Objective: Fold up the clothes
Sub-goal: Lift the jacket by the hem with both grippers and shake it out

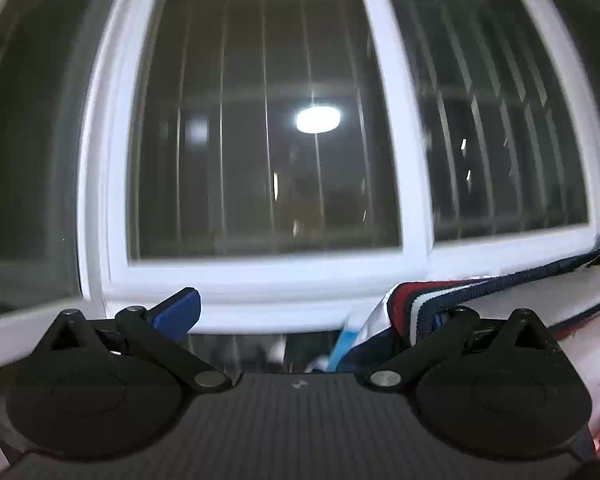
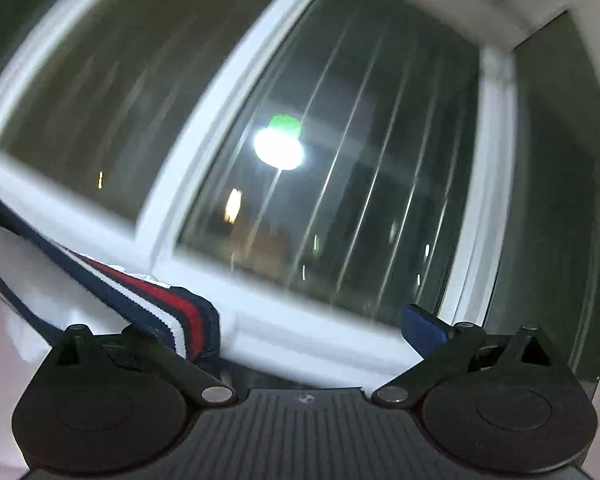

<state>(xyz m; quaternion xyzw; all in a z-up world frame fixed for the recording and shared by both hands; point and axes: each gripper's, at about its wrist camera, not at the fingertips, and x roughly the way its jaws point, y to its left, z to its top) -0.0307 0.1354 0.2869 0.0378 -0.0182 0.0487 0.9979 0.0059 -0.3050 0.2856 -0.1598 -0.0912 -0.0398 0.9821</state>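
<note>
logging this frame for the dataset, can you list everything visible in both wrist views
garment band: one, navy, red and white stripes, strung between the two grippers, draped over the inner finger of each; also in the right view
white cloth: one, white, below the band at right edge
window frame: one, white, fills the background
window panes: several, dark, thin vertical lines across them
lamp reflection: one, bright white, in the middle pane
left hand-held gripper: one, black with blue pads, jaws wide
right hand-held gripper: one, black with blue pads, jaws wide
</note>
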